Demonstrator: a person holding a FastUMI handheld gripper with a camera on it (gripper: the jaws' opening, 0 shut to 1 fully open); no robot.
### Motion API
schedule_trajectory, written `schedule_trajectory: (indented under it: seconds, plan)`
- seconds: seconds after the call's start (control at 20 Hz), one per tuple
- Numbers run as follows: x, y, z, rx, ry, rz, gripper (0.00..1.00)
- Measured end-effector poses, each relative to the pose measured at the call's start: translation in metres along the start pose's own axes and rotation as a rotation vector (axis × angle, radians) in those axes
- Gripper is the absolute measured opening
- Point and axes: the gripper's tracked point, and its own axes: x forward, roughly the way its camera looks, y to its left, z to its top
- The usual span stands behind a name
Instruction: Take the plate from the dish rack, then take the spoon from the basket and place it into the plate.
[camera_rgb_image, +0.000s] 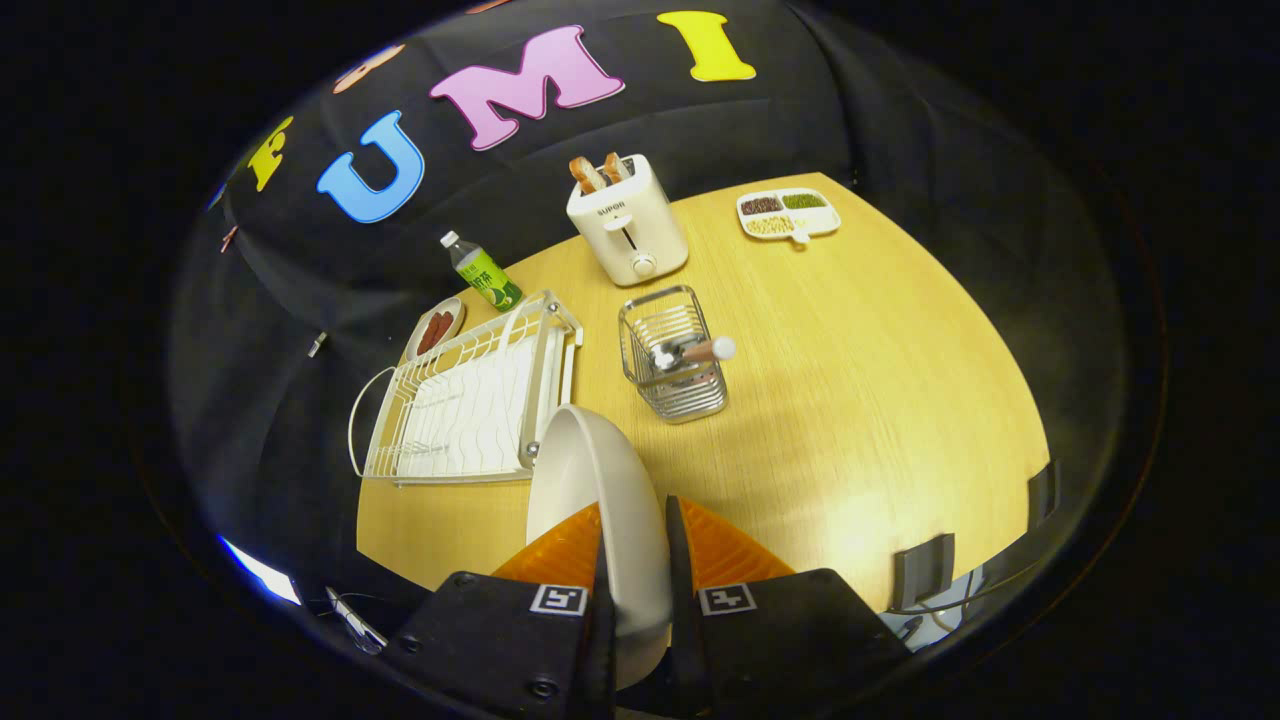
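Gripper grips plate; basket (wire) holds spoon.

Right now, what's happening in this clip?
The hand-held gripper has its jaws shut on a white plate, held on edge above the wooden table, just beside the white dish rack, which now has nothing in it. The spoon sits in the wire basket just beyond the plate, untouched. A toaster, a green bottle and a divided snack tray stand further back.
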Motion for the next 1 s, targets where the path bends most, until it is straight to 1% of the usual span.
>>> schedule_trajectory:
  seconds: [0.15,0.3,0.4,0.6,0.75,0.85,0.9,0.95,1.0]
  plan:
    - [0.026,-0.007,-0.022,0.042,0.037,0.055,0.25]
    - [0.042,-0.014,-0.031,0.118,0.049,0.097,0.26]
    - [0.054,-0.022,-0.035,0.162,0.060,0.094,0.26]
    - [0.063,-0.028,-0.038,0.205,0.086,0.103,0.27]
    - [0.068,-0.035,-0.036,0.222,0.092,0.084,0.29]
    - [0.068,-0.048,-0.036,0.231,0.089,0.042,0.32]
    - [0.068,-0.052,-0.035,0.234,0.087,0.029,0.38]
    - [0.067,-0.055,-0.034,0.235,0.082,0.020,0.40]
    - [0.064,-0.058,-0.031,0.231,0.073,0.015,0.50]
